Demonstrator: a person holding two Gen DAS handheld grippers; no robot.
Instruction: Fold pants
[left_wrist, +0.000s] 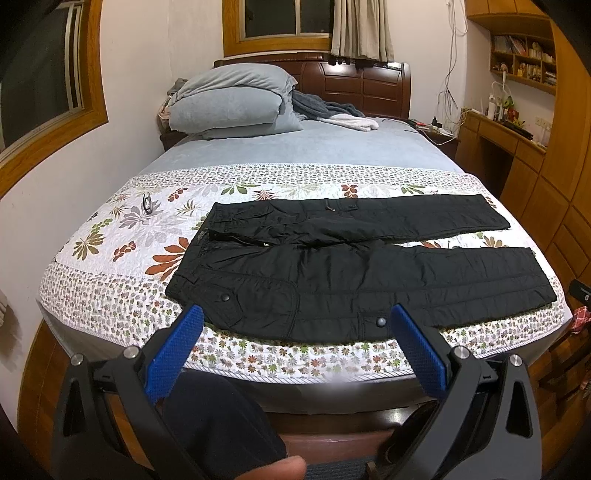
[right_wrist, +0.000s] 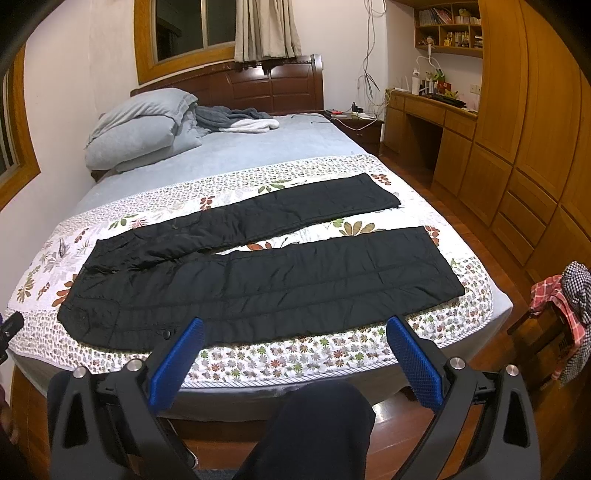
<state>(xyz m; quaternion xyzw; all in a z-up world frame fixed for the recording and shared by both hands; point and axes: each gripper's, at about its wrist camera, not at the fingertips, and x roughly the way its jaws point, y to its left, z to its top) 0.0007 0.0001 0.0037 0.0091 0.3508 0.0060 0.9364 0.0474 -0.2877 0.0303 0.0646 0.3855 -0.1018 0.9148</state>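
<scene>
The bed (left_wrist: 295, 155) fills the room from 6 o'clock up toward the dark wooden headboard (left_wrist: 354, 85) at 12, its near half covered by a white quilt (left_wrist: 122, 266) printed with leaves and flowers, the far half in plain grey-blue. Along the 3 o'clock wall runs a wooden wardrobe (right_wrist: 524, 122) with a built-in bench (right_wrist: 436, 107) and shelves above it. Spread flat across the quilt lie the black pants (left_wrist: 332, 277), unfolded, waistband toward 9 o'clock and both legs running out toward 3, the two legs lying apart with a strip of quilt showing between them. Stacked grey pillows (left_wrist: 232, 99) sit at 11 o'clock by the headboard, with a rumpled grey and white blanket (left_wrist: 332, 110) just beside them. At 4 o'clock a checked cloth (right_wrist: 565, 314) hangs over a chair. The left hand-held gripper (left_wrist: 295, 325) hovers at the near edge of the bed, blue pads spread wide apart and holding nothing; the right hand-held gripper (right_wrist: 295, 332) is likewise spread wide and empty above the near pant leg. A pair of glasses (left_wrist: 147, 203) rests on the quilt at 10 o'clock.
</scene>
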